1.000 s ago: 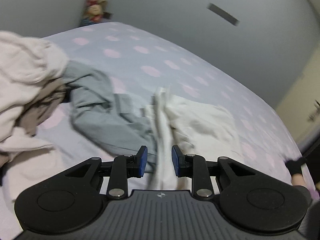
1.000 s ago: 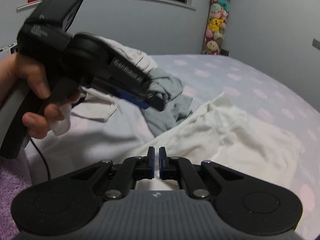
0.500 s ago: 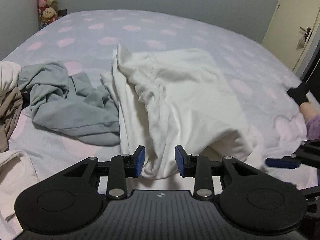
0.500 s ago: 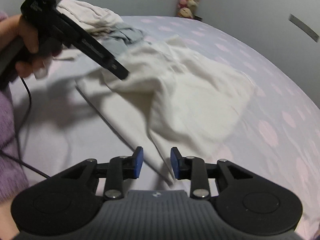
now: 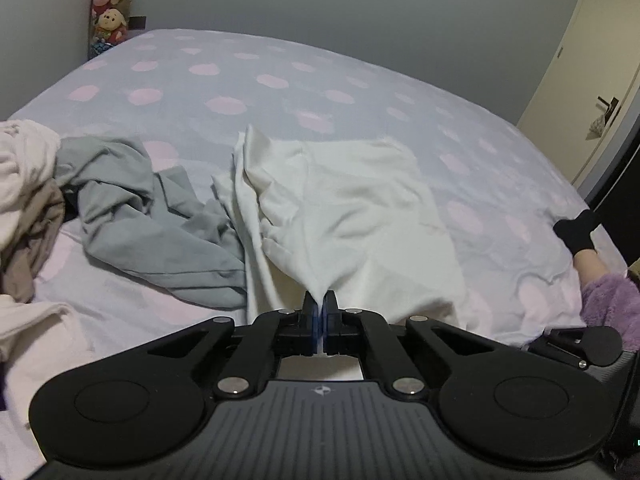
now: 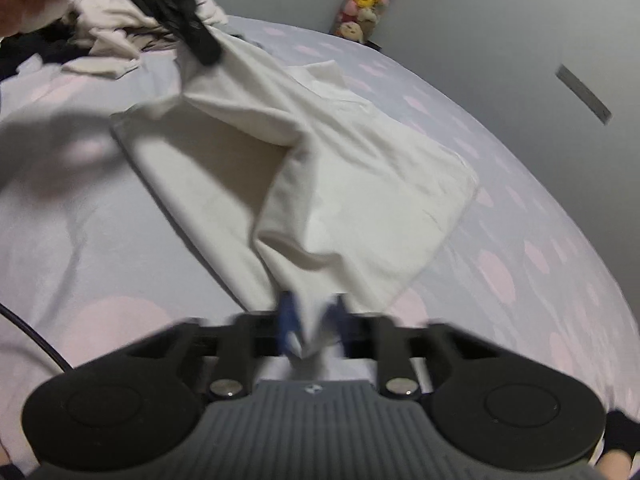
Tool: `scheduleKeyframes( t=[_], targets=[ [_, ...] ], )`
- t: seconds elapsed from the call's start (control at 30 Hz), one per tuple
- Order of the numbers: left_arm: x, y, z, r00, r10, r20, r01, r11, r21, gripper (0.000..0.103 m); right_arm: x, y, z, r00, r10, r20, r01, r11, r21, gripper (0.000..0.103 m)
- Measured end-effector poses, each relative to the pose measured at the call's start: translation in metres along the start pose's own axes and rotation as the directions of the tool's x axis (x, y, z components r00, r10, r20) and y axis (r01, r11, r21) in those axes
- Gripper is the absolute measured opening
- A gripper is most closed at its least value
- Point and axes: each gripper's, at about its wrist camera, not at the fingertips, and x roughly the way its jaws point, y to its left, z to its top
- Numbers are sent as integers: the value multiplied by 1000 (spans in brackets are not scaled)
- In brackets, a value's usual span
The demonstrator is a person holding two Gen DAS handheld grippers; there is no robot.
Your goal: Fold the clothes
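A white garment point(image 5: 352, 208) lies spread on the bed. In the left wrist view my left gripper point(image 5: 320, 304) has its jaws closing tight on a pinched fold of the garment's near edge. In the right wrist view my right gripper point(image 6: 310, 320) is blurred, its jaws closing with a bunched corner of the white garment point(image 6: 352, 168) pressed between the blue pads. The same view shows the left gripper point(image 6: 204, 46) at the upper left, lifting another corner so the cloth hangs taut between both grippers.
A crumpled grey garment point(image 5: 152, 216) lies left of the white one, beside a pile of pale clothes point(image 5: 24, 184). The bedsheet point(image 5: 248, 92) is lilac with pink spots. A person's socked foot point(image 5: 578, 232) rests at the right edge. Plush toys point(image 5: 110, 8) hang in the corner.
Both grippers went from open around the white garment's edge to closed on it. The right gripper dropped lower to its corner, and the left now lifts its corner off the bed.
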Motion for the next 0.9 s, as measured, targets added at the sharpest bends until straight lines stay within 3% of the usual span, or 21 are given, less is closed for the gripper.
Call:
scheduleKeyframes(
  t=[0.13,0.37,0.53,0.7,0.77,0.83,0.9],
  targets=[
    [-13,3,0,999,37,-32,-35,999,40,0,-18,-22,-7,999,-38,0,38,995,93,3],
    [6,16,-21,981,52,-187,-47,999,26,0,-19,-33,-19,999,-2,-40,9,986,168,3],
    [15,22,-29,975,51,-217,-52,999,3,0,-19,-42,-27,998,20,-65,-3,971,240,3],
    [20,27,-32,970,56,-237,-64,998,-23,1,-29,-32,-29,998,-9,-55,18,985,174,6],
    [20,26,-32,969,59,-240,-67,997,-24,2,-31,-29,-29,999,-20,-36,25,990,140,13],
    [17,25,-31,970,53,-236,-61,998,-27,7,-33,-25,-26,1000,-27,-12,28,993,117,23],
    [11,26,-29,974,39,-222,-50,998,-47,27,-34,-26,-22,999,-20,27,16,993,121,23]
  ],
)
